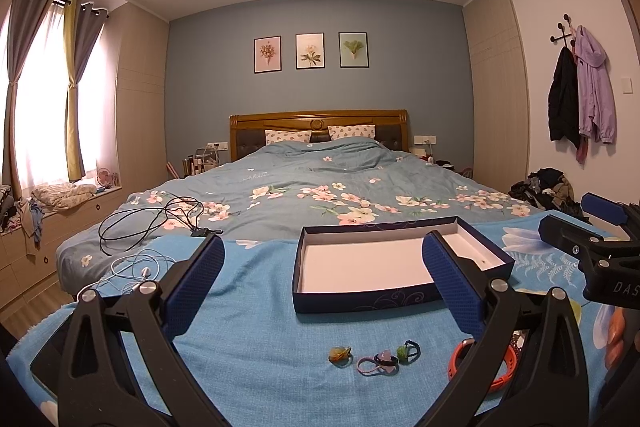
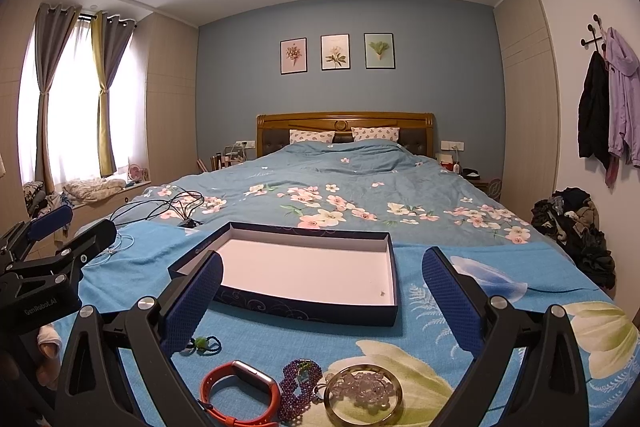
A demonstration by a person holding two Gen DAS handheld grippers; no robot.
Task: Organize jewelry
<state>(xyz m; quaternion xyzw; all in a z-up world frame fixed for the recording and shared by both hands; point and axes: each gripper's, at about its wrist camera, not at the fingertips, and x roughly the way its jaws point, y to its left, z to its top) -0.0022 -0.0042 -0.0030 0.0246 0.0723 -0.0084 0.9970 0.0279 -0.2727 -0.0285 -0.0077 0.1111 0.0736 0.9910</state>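
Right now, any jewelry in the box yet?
No. In the right wrist view the box shows only its bare white floor; the orange band and beaded bracelet lie outside it.

A shallow navy box [image 2: 304, 307] with a white, nearly bare floor is seen beyond the open jaws. An orange wristband [image 2: 240, 393], purple beaded bracelet [image 2: 298, 385] and bangle [image 2: 362, 393] are laid between them.

Black cable [image 1: 154, 223] and white earphones [image 1: 132, 269] lie on floral duvet [image 1: 320, 187]; three framed prints [image 1: 311, 51] hang above headboard [image 1: 318, 121].
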